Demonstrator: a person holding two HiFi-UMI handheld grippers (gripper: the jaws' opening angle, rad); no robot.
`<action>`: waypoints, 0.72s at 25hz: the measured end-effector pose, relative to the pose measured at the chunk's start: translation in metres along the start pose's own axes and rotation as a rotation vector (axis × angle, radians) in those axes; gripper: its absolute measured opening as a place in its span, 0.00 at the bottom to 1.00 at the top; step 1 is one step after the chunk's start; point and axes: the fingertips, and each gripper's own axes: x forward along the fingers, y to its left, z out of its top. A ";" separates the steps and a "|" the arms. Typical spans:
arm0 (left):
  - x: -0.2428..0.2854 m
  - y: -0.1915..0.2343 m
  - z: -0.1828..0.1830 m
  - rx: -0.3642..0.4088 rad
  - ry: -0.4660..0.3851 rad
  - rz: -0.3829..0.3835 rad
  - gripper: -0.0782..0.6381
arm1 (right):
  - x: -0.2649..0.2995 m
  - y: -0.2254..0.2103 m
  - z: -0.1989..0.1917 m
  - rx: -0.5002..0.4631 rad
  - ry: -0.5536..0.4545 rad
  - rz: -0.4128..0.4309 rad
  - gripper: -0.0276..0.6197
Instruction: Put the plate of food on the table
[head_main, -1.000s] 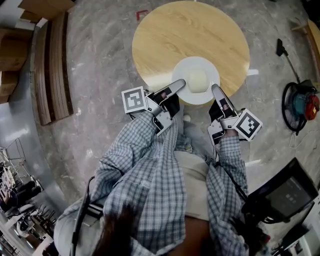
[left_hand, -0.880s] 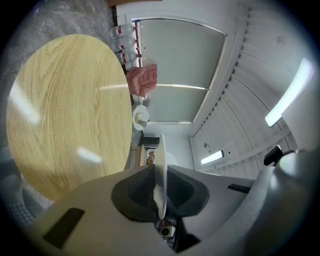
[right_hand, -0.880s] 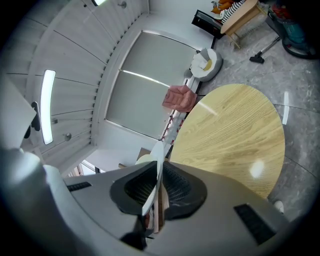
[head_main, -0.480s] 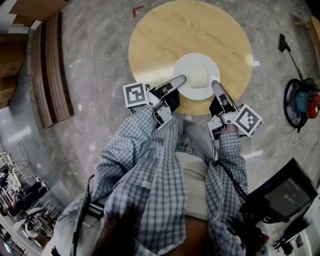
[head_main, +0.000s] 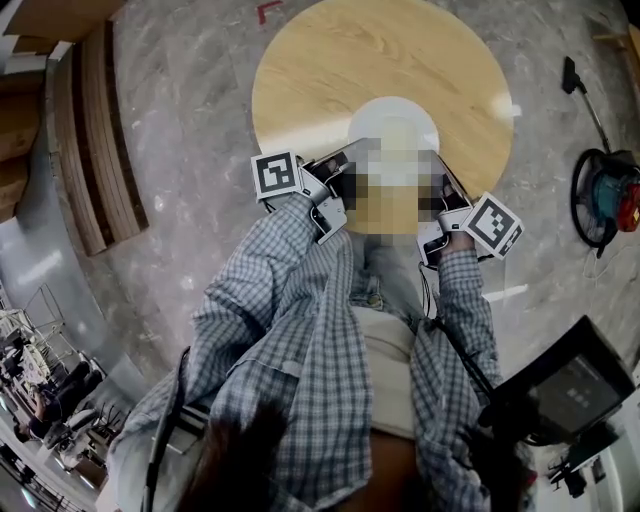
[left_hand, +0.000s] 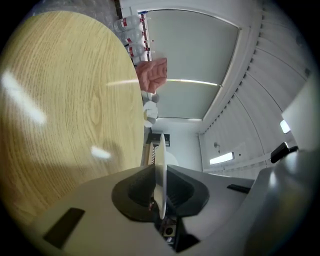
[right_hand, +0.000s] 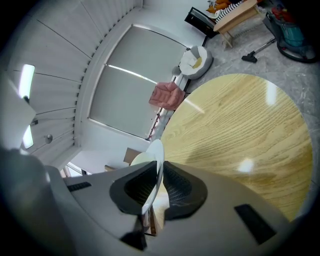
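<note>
The white plate (head_main: 392, 110) lay over the near part of the round wooden table (head_main: 320, 60), whether resting on it I could not tell. The left gripper (head_main: 335, 178) pinched its left rim between closed jaws, and the right gripper (head_main: 447, 197) clamped the right rim likewise.
</note>
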 end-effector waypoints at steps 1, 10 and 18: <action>0.002 0.004 0.001 -0.003 0.002 0.005 0.17 | 0.003 -0.003 0.001 0.005 0.000 -0.005 0.10; 0.013 0.053 0.026 -0.001 0.015 0.108 0.16 | 0.037 -0.032 0.004 0.012 0.026 -0.054 0.10; 0.018 0.078 0.027 0.020 0.066 0.191 0.15 | 0.045 -0.050 0.003 -0.018 0.053 -0.118 0.10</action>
